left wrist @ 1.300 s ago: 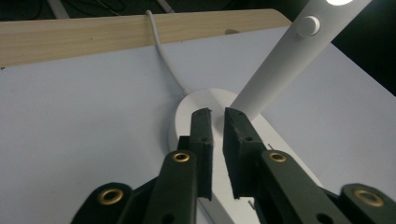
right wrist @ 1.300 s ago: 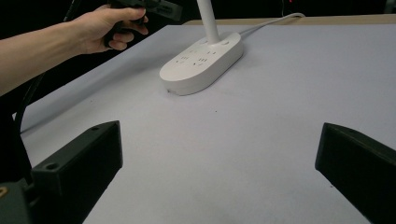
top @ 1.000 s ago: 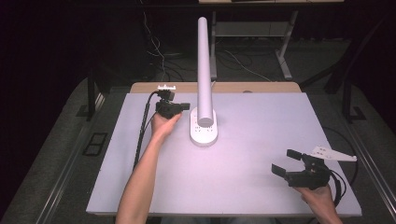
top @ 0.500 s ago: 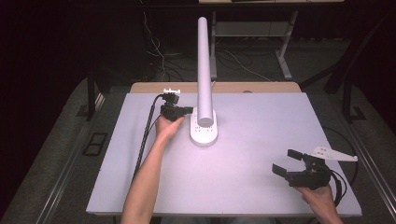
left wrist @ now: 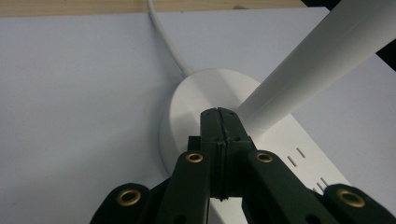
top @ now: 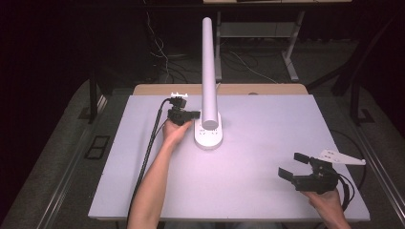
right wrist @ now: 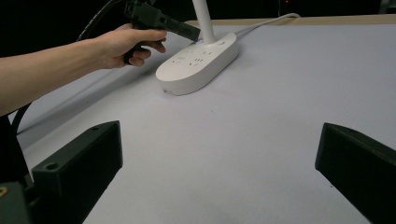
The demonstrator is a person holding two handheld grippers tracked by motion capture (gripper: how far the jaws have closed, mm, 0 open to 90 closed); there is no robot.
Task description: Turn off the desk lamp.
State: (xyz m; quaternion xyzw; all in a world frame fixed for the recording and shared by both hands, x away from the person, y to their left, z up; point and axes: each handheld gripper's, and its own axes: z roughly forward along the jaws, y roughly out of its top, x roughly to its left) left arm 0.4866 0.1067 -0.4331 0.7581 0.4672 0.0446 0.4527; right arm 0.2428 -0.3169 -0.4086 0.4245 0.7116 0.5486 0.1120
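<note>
A white lamp stands mid-table on an oval base [top: 208,138] that carries socket slots, with a tall white pole [top: 208,71] rising from it. My left gripper [top: 197,114] is shut with nothing between its jaws. Its tips [left wrist: 219,112] sit just over the base [left wrist: 196,93], right at the foot of the pole [left wrist: 317,60]; I cannot tell if they touch. My right gripper [top: 289,164] is held open near the front right corner, far from the lamp. In the right gripper view the open jaws [right wrist: 219,140] frame the bare tabletop, with the base [right wrist: 196,63] and left gripper [right wrist: 194,33] beyond.
The lamp's white cord [left wrist: 163,37] runs from the base toward the table's back edge. The pale table [top: 267,124] has a wooden strip along the back. Black cables trail from both grippers, the left one along the forearm. Dark floor and table legs lie behind.
My left gripper has crept a little to the right, closer to the foot of the pole. The right gripper has stayed put and open.
</note>
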